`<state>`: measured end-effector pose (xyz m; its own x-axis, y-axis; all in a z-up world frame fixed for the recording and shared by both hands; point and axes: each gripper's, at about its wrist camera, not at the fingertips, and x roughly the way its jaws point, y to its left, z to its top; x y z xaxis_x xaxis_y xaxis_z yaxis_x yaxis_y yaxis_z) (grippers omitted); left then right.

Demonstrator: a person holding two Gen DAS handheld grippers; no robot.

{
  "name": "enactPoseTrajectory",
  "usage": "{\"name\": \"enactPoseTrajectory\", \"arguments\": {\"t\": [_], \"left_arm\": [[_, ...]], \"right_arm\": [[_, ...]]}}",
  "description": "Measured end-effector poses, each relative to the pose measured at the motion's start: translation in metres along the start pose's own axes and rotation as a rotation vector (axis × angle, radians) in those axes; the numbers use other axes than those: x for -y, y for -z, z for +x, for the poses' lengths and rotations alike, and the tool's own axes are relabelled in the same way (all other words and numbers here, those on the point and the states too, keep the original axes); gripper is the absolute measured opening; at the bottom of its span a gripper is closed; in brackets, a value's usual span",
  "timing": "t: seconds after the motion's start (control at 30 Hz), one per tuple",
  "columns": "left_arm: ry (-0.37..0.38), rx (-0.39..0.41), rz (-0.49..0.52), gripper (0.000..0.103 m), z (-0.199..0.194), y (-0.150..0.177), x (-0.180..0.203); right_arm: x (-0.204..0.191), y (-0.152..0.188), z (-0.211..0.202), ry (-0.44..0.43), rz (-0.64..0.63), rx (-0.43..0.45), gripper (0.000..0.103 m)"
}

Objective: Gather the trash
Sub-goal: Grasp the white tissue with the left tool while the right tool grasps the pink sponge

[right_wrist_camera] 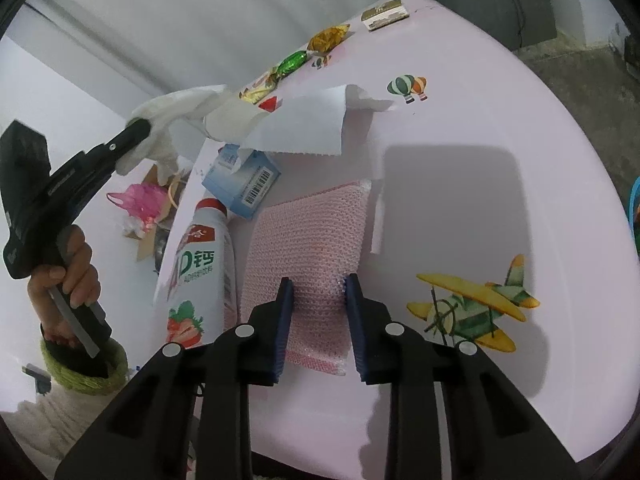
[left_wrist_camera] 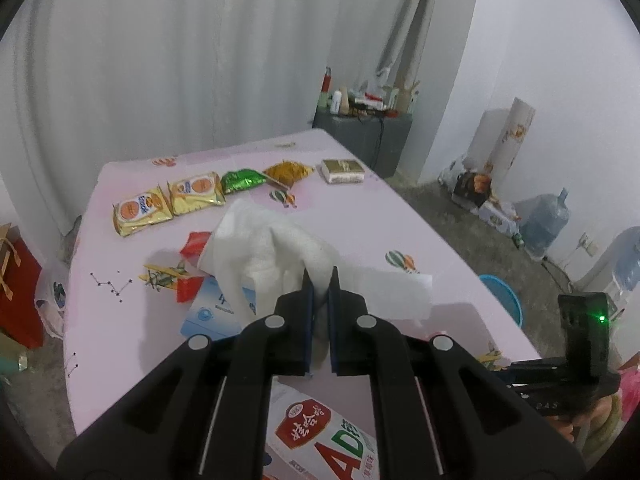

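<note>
My left gripper (left_wrist_camera: 321, 276) is shut on a crumpled white tissue (left_wrist_camera: 260, 248), held up above the pink table (left_wrist_camera: 360, 220). In the right wrist view that tissue (right_wrist_camera: 180, 108) hangs from the left gripper (right_wrist_camera: 138, 126), with a flat sheet trailing toward the table. My right gripper (right_wrist_camera: 318, 286) points down at a pink mesh foam sheet (right_wrist_camera: 312, 236) lying on the table. Its fingers pinch the near end of the sheet, which bunches between the pads. A person's hand (right_wrist_camera: 76, 264) holds the left gripper's handle.
Two yellow biscuit packets (left_wrist_camera: 144, 210), a green wrapper (left_wrist_camera: 240, 180), a gold wrapper (left_wrist_camera: 288, 170) and a small box (left_wrist_camera: 344, 170) line the far edge. A blue tissue pack (right_wrist_camera: 244, 178) and a white drink bottle (right_wrist_camera: 200, 264) lie near the foam sheet. A blue basin (left_wrist_camera: 504, 292) sits on the floor.
</note>
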<state>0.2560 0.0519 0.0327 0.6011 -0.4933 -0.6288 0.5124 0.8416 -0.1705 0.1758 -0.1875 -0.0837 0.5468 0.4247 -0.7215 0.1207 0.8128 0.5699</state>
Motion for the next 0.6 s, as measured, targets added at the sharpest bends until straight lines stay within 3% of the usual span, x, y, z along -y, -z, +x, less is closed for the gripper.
{"name": "enactPoseTrajectory", "arguments": {"t": [0.6], "left_arm": [[0.065, 0.120, -0.007, 0.004, -0.048, -0.008, 0.011]], "right_arm": [[0.009, 0.006, -0.043, -0.004, 0.042, 0.115, 0.025]]}}
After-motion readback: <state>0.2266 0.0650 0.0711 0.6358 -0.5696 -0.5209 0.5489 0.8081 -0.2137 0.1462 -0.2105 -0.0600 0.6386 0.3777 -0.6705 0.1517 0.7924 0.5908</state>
